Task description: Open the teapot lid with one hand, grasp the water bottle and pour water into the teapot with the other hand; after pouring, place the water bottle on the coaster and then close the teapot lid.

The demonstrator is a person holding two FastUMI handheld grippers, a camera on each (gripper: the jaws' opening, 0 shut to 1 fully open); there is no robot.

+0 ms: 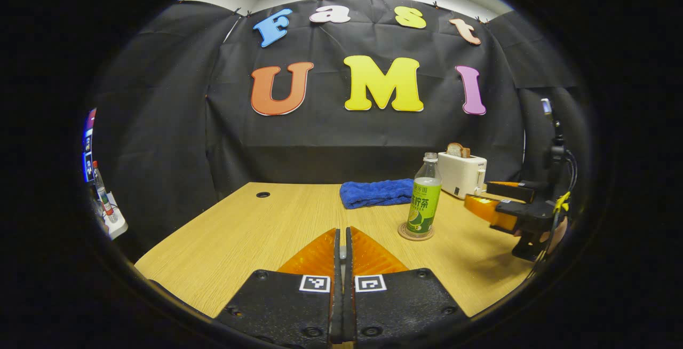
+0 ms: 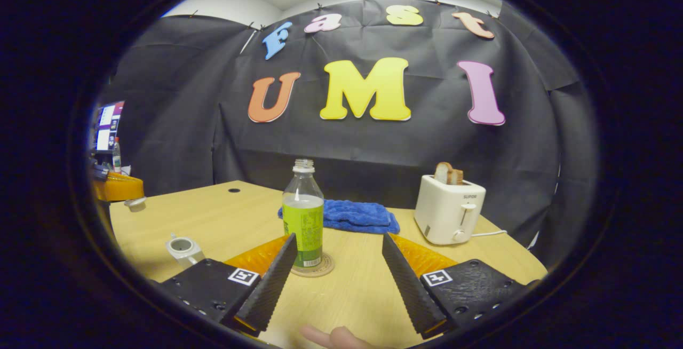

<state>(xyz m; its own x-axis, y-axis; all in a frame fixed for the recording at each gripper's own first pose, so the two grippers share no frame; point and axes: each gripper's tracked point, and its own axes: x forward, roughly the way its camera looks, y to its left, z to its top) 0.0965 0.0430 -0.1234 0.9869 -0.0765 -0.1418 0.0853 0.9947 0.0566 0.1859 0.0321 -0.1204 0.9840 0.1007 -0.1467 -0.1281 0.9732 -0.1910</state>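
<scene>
My left tool (image 1: 343, 242) is closed on nothing; my right tool (image 2: 339, 263) is spread wide near the bottle (image 2: 302, 215), which stands on its coaster (image 2: 320, 268). The teapot (image 2: 183, 249) sits lidless at the worktop's (image 2: 352, 290) left.

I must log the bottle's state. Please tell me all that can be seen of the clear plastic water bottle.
The clear plastic water bottle with a green label stands upright on the round brown coaster on the light wooden table. It has no cap. It looks mostly empty. The right gripper is open near it, not touching.
</scene>
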